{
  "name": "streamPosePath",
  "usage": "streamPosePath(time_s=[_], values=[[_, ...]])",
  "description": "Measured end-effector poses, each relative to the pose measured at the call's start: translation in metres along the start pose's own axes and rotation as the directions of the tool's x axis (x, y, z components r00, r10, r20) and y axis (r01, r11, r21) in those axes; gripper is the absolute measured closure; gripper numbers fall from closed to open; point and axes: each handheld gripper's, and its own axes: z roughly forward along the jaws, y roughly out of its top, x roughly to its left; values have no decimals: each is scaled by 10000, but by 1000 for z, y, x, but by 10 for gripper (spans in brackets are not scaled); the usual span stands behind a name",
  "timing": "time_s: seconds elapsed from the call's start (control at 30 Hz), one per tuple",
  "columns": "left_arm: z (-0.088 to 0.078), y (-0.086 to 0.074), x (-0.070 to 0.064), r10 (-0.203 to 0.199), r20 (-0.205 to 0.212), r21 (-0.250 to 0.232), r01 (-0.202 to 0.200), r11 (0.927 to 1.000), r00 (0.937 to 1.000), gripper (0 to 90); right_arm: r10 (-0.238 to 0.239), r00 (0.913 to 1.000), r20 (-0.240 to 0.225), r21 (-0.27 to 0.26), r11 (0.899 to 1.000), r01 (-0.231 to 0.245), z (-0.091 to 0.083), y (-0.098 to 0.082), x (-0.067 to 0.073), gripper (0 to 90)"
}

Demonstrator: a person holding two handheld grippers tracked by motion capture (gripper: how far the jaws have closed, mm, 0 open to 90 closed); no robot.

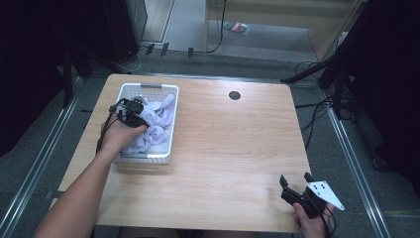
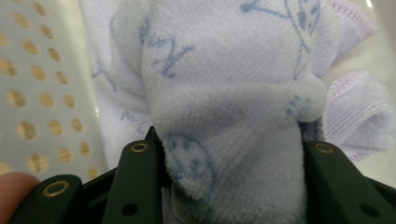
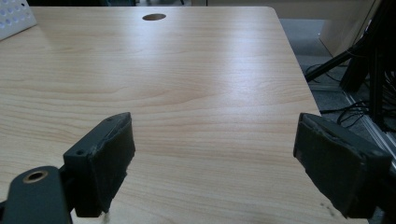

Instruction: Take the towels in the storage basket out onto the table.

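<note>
A white perforated basket stands at the table's far left, and pale lavender towels are piled in it. My left gripper reaches into the basket from the near side. In the left gripper view the jaws press on both sides of a bunched white towel printed with blue figures, so the left gripper is shut on it. The basket's wall rises at the left of that view. My right gripper rests near the table's front right corner. It stands open over bare wood.
The wooden table has a round cable hole near its far edge. The same hole shows in the right gripper view. Cables and dark stands sit on the floor beyond the right edge.
</note>
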Motion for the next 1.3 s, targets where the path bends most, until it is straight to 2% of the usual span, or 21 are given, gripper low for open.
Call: streamPosePath(time_s=[0.1, 0.33, 0.5, 0.7, 0.9, 1.03, 1.17, 1.3], values=[[-8, -1, 1, 25, -68, -250, -26, 9997, 10000, 574, 20, 10000, -2, -1, 10000, -20, 0, 0, 0, 127], [-19, -2, 2, 24, 121, -495, -18, 9988, 9999, 573, 27, 10000, 24, 32, 10000, -27, 0, 0, 0, 127], [-31, 1, 3, 103, 63, -713, -98, 9974, 9999, 571, 30, 10000, 35, 45, 10000, -30, 0, 0, 0, 127], [-49, 3, 2, 248, 48, -1085, -241, 9938, 9997, 569, 76, 10000, 38, 51, 10000, -76, 0, 0, 0, 127], [-60, 5, 4, 213, 69, -1316, -203, 9911, 9997, 568, 67, 10000, 45, 49, 10000, -67, 1, 0, 0, 127], [-73, 7, 3, 213, 119, -1595, -191, 9870, 9997, 568, 43, 10000, 50, 68, 10000, -44, 1, 0, 0, 127], [-86, 11, 2, 397, 190, -1699, -359, 9848, 9990, 566, 56, 10000, 52, 71, 10000, -56, 1, 0, 0, 127], [-96, 15, 2, 354, 240, -1830, -305, 9826, 9991, 565, 55, 10000, 62, 70, 10000, -55, 1, 0, 0, 127]])
